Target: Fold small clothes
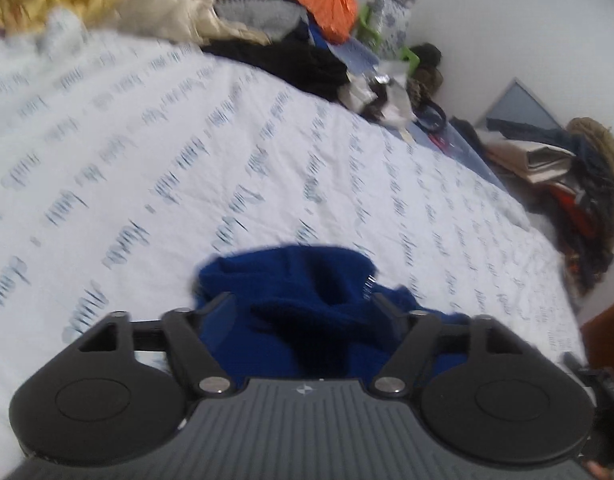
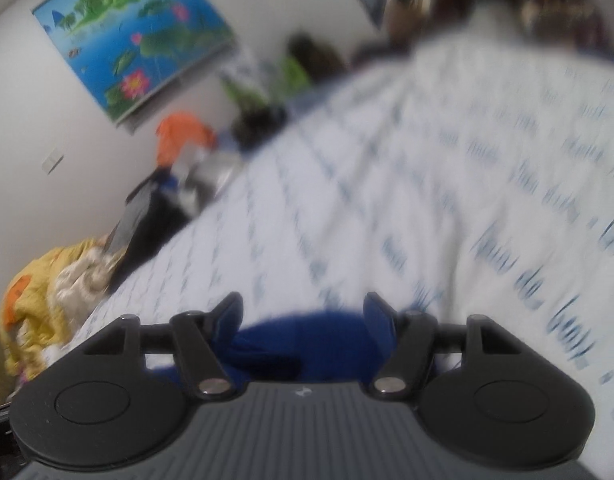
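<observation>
The white bed sheet (image 1: 147,152) is bare and wide ahead, so a hand could slide across it. A pile of clothes (image 1: 275,40) blocks the far edge by the wall. More heaped clothes (image 1: 579,208) crowd the right side, off the bed.

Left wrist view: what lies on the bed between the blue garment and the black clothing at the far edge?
Only bare printed sheet separates the blue garment from the black clothing; the left wrist view shows it.
</observation>
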Demonstrator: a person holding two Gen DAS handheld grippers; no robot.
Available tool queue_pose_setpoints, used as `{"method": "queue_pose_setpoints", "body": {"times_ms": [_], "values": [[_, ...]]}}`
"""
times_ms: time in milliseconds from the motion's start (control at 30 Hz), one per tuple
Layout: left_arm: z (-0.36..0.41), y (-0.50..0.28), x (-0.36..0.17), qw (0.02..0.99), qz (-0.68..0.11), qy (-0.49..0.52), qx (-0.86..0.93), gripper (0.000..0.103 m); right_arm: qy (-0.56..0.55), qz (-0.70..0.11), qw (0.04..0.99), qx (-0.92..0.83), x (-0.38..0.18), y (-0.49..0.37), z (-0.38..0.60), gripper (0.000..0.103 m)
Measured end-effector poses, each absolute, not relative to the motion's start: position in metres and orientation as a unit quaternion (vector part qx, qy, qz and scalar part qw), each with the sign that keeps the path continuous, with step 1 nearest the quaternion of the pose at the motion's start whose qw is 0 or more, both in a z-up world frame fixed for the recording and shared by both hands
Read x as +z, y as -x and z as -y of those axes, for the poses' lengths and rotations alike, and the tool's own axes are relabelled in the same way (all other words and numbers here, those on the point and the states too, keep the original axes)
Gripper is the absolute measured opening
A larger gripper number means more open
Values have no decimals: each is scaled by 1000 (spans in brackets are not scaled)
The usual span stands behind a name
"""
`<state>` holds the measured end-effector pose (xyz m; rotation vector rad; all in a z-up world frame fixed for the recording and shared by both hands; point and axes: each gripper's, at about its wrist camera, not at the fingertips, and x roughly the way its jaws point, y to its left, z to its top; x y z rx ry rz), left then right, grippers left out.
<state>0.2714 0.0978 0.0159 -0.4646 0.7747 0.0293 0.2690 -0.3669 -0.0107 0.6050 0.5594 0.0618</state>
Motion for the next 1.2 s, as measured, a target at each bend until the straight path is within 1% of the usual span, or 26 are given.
{"method": "queue_pose_setpoints", "body": {"times_ms": [67,133,233,300,333,400,500,600,667,733,800,900,967,1000,1100,1200], "values": [[-99,-267,21,909,-363,204,26,77,-277,-253,925,52,-2,-262,363,67],[-99,-263,22,914,-358,188,33,77,-261,-258,924,109,2,-260,351,67],[-93,-257,22,921,-353,161,38,77,-253,-309,898,185,-6,-268,327,66],[-86,-253,23,929,-345,131,41,79,-244,-348,890,165,-17,-276,315,65],[-82,-250,25,933,-339,112,49,82,-232,-357,895,135,-23,-280,314,65],[-78,-243,27,942,-322,80,53,85,-214,-351,909,66,-29,-285,321,65],[-70,-233,29,953,-301,25,33,87,-226,-325,918,24,-26,-281,335,66],[-48,-226,23,956,-287,-47,-28,94,-179,-297,937,38,-13,-268,324,67],[-25,-230,13,951,-287,-111,-14,95,-139,-290,945,57,-5,-260,307,68],[-12,-245,0,940,-307,-146,19,95,-107,-299,945,82,-4,-255,289,70],[-20,-263,-9,933,-330,-127,67,95,-75,-312,943,88,-10,-255,276,70],[-60,-278,-5,918,-364,-35,152,94,-44,-327,942,62,-22,-258,275,70],[-87,-271,0,916,-371,20,154,94,-48,-330,942,46,-27,-258,289,70],[-95,-265,2,918,-367,29,148,95,-54,-328,942,40,-27,-257,295,70],[-100,-244,7,926,-353,4,135,95,-51,-319,946,31,-23,-246,304,70],[-98,-224,8,938,-338,0,83,99,0,-298,954,24,-19,-228,296,70]]}}
